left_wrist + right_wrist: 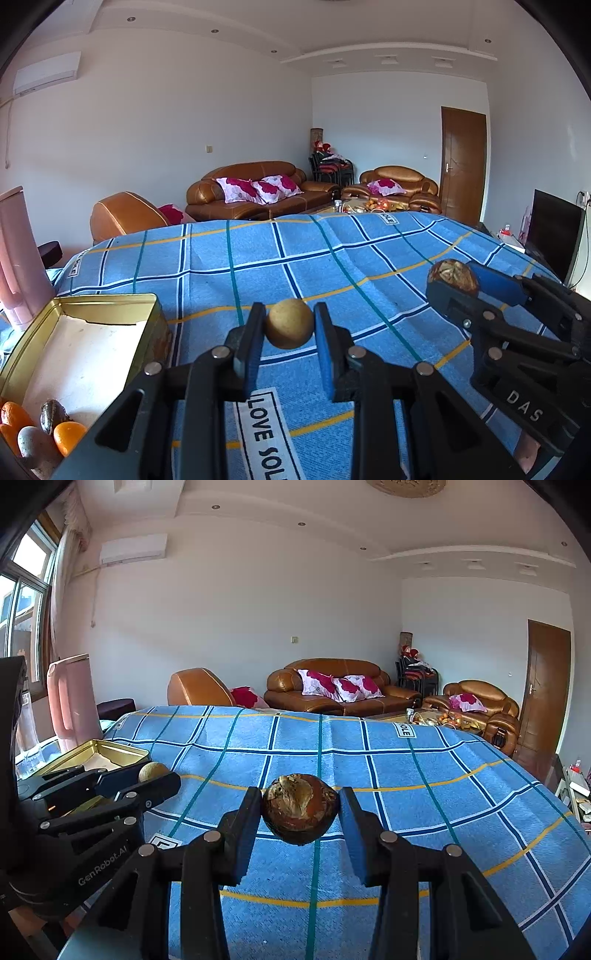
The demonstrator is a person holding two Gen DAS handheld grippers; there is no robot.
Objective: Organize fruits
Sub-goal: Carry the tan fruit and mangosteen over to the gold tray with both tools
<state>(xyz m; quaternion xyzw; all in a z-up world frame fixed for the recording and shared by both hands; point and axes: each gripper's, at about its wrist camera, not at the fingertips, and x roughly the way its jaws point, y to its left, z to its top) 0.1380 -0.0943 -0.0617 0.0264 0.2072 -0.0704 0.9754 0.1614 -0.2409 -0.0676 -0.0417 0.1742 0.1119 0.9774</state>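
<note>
Left gripper [290,330] clamping tan round fruit [290,324], above blue cloth [295,258]

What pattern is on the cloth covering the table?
The cloth is blue with white, navy, teal and yellow check lines, clearest in the right wrist view.

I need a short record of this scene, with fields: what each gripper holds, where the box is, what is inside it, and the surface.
left gripper: shut on a small round tan fruit
right gripper: shut on a dark brown fruit with dried leaves on top
box: open gold tin, left of the left gripper
box contents: oranges, one grey round fruit, one dark fruit, white paper lining
surface: blue checked cloth
</note>
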